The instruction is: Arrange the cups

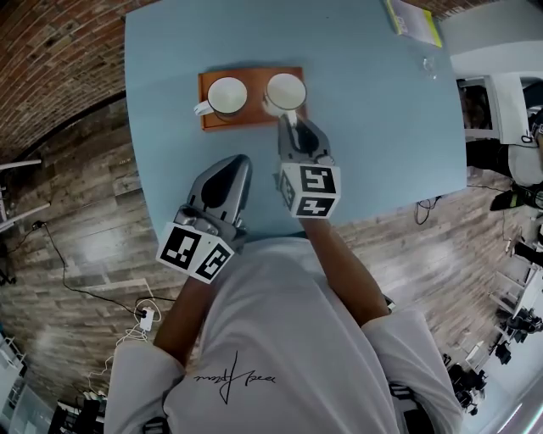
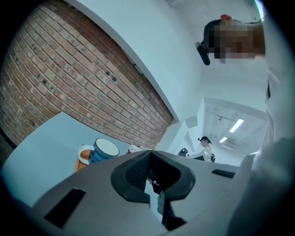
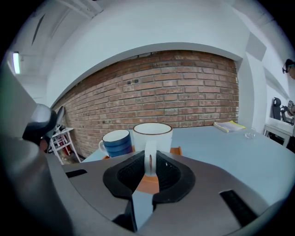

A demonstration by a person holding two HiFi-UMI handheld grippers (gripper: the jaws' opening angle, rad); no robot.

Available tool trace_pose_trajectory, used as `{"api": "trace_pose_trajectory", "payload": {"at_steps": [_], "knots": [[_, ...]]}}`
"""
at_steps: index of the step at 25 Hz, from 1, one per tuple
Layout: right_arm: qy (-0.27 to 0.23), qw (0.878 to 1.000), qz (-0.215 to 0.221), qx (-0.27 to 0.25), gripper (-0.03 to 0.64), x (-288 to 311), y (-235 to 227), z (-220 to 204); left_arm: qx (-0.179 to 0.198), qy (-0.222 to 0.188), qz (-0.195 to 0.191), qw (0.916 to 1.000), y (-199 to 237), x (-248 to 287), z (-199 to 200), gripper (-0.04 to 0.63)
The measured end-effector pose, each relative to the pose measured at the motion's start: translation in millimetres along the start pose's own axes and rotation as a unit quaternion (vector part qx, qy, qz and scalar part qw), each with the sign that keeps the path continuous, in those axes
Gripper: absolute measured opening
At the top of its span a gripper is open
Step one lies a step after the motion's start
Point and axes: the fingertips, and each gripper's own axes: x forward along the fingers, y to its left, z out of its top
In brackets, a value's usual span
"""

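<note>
Orange-brown wood makes up the tray (image 1: 254,121), which lies toward 12 o'clock on the pale blue surface (image 1: 373,127), and both cups stand on it. The blue-banded cup (image 1: 226,96) takes the tray's 9 o'clock half, upright, its handle pointing to 9 o'clock. The white cup (image 1: 285,91), with a thin brown rim, takes the 3 o'clock half just beside it, and its handle (image 3: 149,159) points to 6 o'clock, toward the person.

The right hand-held gripper (image 1: 287,119) reaches in from 6 o'clock, tilted a little downward. Its jaws stand at a narrow setting with the white cup's handle clamped between the pads – the right gripper view shows the loop edge-on in the gap, with the tray's wood below it.

The left hand-held gripper (image 1: 237,161) is at 7 o'clock of the tray, well apart from it, over the near part of the surface. Its jaws are fully together with nothing between them.

A yellow booklet (image 1: 413,20) lies at the surface's 1 o'clock corner. A brick wall (image 3: 161,87) runs behind the surface.
</note>
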Motion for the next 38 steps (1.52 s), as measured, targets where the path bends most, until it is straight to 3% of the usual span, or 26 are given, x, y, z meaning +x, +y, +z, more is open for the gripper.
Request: {"api": "trace_pose_trajectory", "payload": {"at_steps": [5,23,38], "knots": [[-0.002,1.0,-0.018,0.011,0.064,1,-4,-5,-0.001,0.002,0.0,1.0,-1,-2,-1,0.009],[0.002,0.999,-0.031,-0.02,0.064,12,-2,-21,-0.009,0.004,0.015,0.9998,7,-13,-4,0.009],[-0.011,0.998,-0.054,-0.005,0.064,14,-2,-25,-0.012,0.005,0.023,0.9996,9,-14,-7,0.009]]}}
